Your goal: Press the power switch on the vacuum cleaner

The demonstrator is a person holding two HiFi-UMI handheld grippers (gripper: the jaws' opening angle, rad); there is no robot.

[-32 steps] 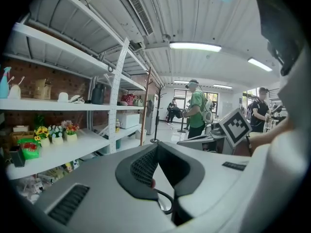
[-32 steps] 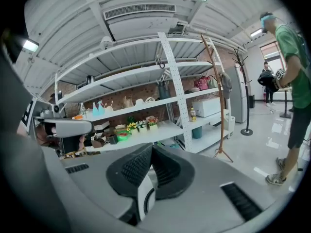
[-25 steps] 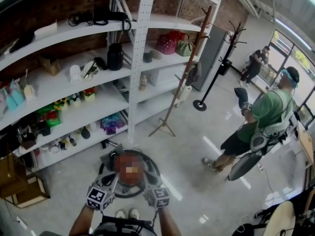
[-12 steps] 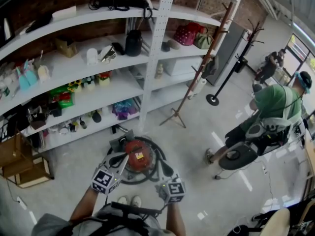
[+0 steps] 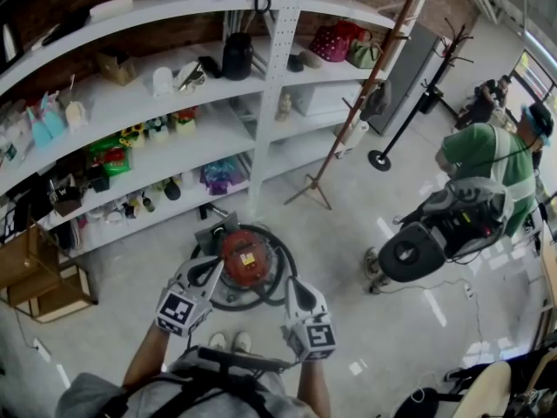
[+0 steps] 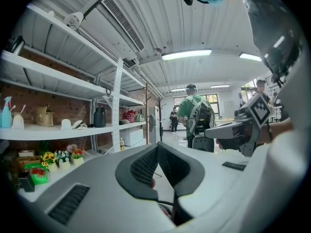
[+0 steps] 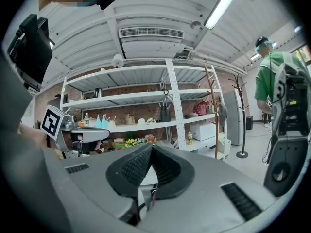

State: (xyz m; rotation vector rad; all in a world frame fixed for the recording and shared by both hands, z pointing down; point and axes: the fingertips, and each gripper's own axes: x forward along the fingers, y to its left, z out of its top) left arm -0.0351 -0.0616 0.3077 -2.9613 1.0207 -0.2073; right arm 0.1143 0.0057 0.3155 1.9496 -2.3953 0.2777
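Subject of inspection: the vacuum cleaner (image 5: pixel 244 259). It is seen in the head view as a round red canister standing on the pale floor (image 5: pixel 365 338), in front of the white shelving (image 5: pixel 280 68) and just ahead of the wearer's light shoes (image 5: pixel 226 343). A small pale label (image 5: pixel 246 258) is carried on its red top, and a dark hose (image 5: pixel 280 268) is coiled in a ring around the body. A grey part is attached at the side nearest the shelving. The power switch itself cannot be made out at this size.

The left hand-held gripper (image 5: pixel 207 270) is held low over the canister's left edge; contact cannot be confirmed. In its own view the left hand-held gripper (image 6: pixel 156 147) is seen with its ribbed black pads pressed together at the tips, with nothing between them.

The right hand-held gripper (image 5: pixel 291 287) is held at the right side of the hose ring. In its own view the right hand-held gripper (image 7: pixel 151 147) is likewise seen pressed together at the tips and empty.

A wooden coat stand (image 5: pixel 348 111) and a person in a green shirt (image 5: pixel 487 159) are noted well apart, to the right.
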